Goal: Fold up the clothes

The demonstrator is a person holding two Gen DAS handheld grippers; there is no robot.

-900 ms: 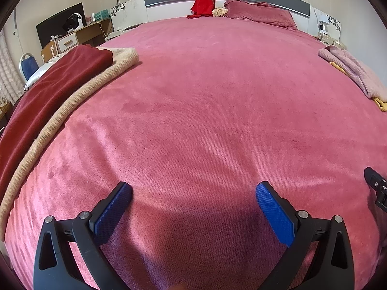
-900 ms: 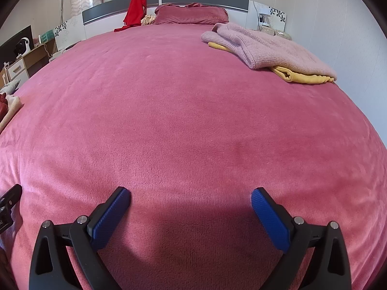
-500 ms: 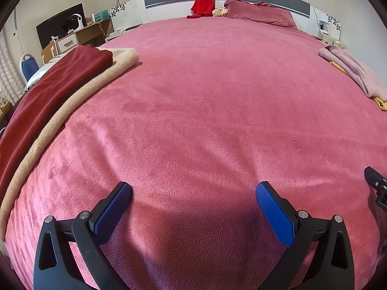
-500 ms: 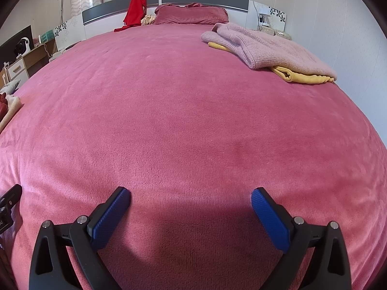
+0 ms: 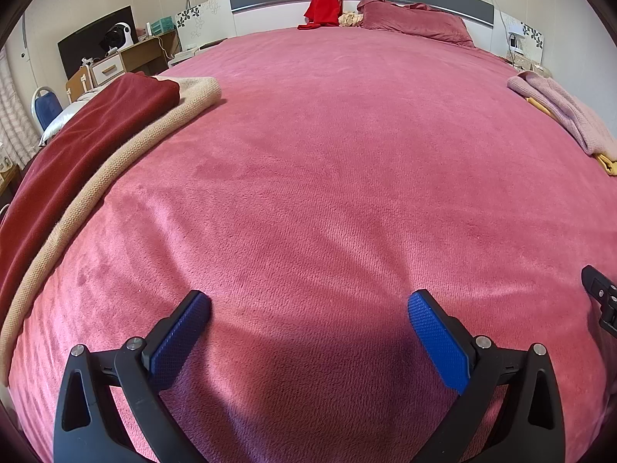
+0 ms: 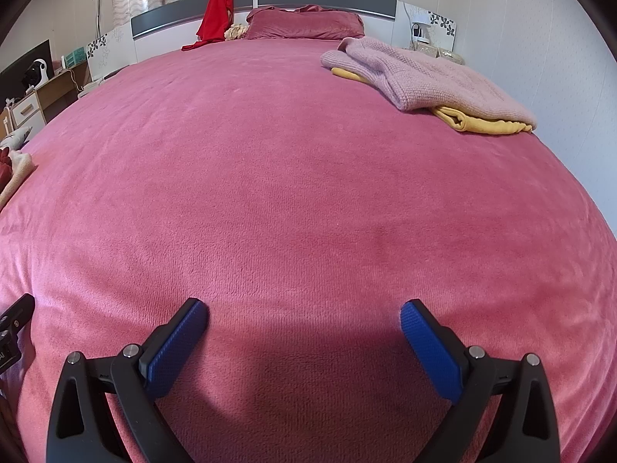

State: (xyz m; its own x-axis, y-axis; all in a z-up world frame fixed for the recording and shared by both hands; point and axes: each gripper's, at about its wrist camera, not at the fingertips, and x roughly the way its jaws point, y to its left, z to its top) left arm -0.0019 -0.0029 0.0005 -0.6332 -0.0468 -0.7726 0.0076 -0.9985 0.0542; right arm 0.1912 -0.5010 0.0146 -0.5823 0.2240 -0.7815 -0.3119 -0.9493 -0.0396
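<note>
Both tongs are spread wide and hold nothing. The left tongs (image 5: 308, 305) and the right tongs (image 6: 304, 312) hover low over the near edge of the bed's pink plush fleece cover (image 5: 327, 162), with bare fleece between the blue pads.

Clothes lie in two places. Off to the left of the left tongs, at the bed's edge, a dark red velvety garment (image 5: 77, 142) lies flat on a beige knitted garment (image 5: 127, 150), edges fairly straight, so they look folded. Far ahead and to the right of the right tongs, a mauve knitted sweater (image 6: 435, 77) lies loosely bunched on a mustard yellow garment (image 6: 482, 123). A bright red cloth (image 6: 216, 15) hangs over the headboard, well beyond both.

This fits either a stack finished and the next piece due, or a pause between pieces; the pictures do not settle which.

Risks:
- Thick loose knit may slip from a shallow pinch, or the pads may catch both layers and drag the yellow piece too.
- The plush cover could get pinched with a garment and bunch up.
- The left pile sits at the bed's edge; a nudge could tip it off.
</note>
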